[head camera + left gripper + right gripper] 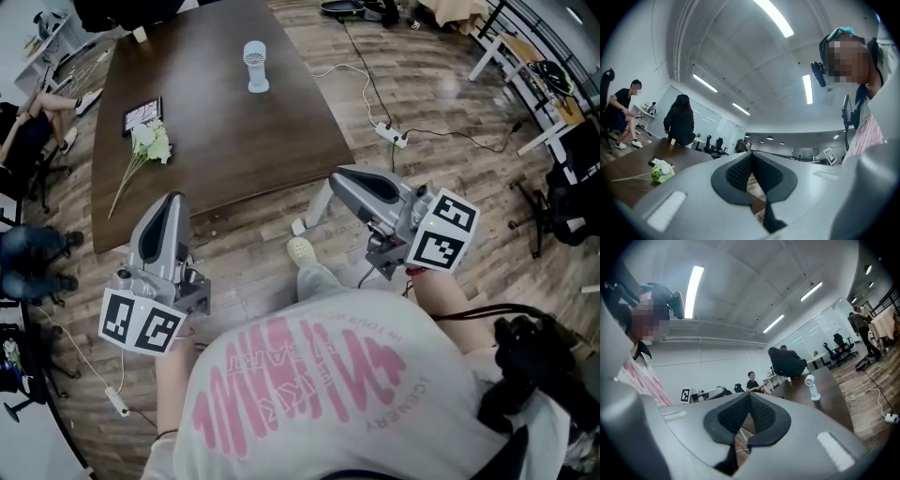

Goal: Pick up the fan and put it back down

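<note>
A small white plastic handheld fan (255,66) stands upright near the far end of a long dark wood-grain counter (234,141). It is well apart from both grippers, which are held over the plank floor (253,258) by the counter's near edge. The grey left gripper (172,199) and the grey right gripper (339,176) each have their black ribbed jaws pressed together, with nothing between them. The fan has a round grilled head on a stubby handle with a wider foot. It is likely light and rigid, but smooth and easily tipped. The handle just below the head looks the soundest place to take hold, sparing the grille. A bunch of white flowers on green stems (150,142) and a dark flat phone-like slab (142,114) lie along the counter's left side.
</note>
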